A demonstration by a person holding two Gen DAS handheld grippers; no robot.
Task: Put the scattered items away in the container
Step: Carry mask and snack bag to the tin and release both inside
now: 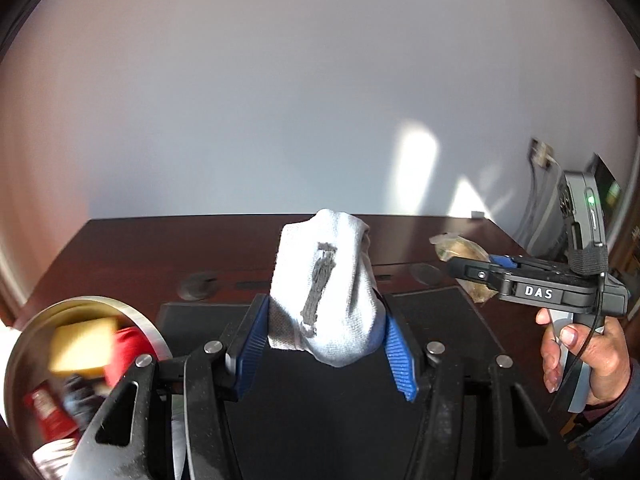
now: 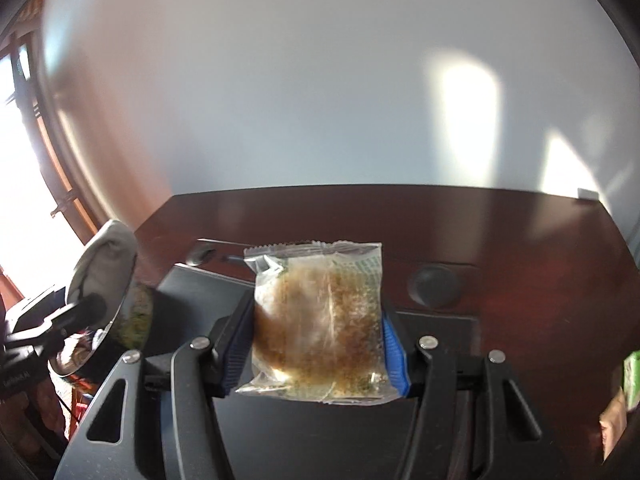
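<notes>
My left gripper is shut on a light grey sock with a dark mark, held up above the black mat. My right gripper is shut on a clear packet of brown snack, also lifted; it shows in the left wrist view at the right. A round metal bowl sits at the lower left of the left wrist view, holding a yellow sponge, a red item and other things. Its rim shows at the left of the right wrist view, next to the sock.
A dark wooden desk with round cable grommets lies under the mat, against a white wall. A green packet sits at the desk's right edge. A window is at the far left.
</notes>
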